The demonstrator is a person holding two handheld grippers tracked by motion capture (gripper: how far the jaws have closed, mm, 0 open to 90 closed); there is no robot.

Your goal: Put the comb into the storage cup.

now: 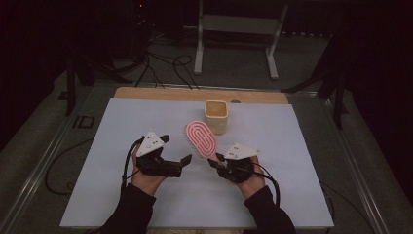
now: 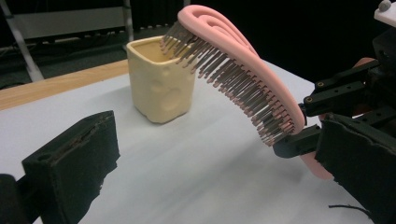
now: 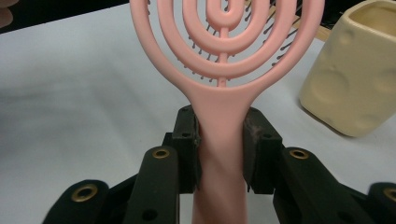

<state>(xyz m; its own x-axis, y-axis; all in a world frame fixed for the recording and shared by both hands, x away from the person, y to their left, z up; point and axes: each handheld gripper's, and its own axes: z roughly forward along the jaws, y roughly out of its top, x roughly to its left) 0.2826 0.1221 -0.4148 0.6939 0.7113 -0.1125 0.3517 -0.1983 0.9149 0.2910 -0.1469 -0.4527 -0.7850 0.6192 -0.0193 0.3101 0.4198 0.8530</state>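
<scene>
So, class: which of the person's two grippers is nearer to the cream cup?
Right. The right gripper sits just in front of the cream cup, holding the pink hairbrush by its handle. The left gripper is open, farther off to the cup's left.

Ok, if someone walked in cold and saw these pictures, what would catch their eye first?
Probably the pink hairbrush, held up off the white table by its handle in the right gripper, bristles facing down. Just behind its head stands a cream cup near the table's far edge. The left gripper waits beside the brush, jaws open and holding nothing.
</scene>
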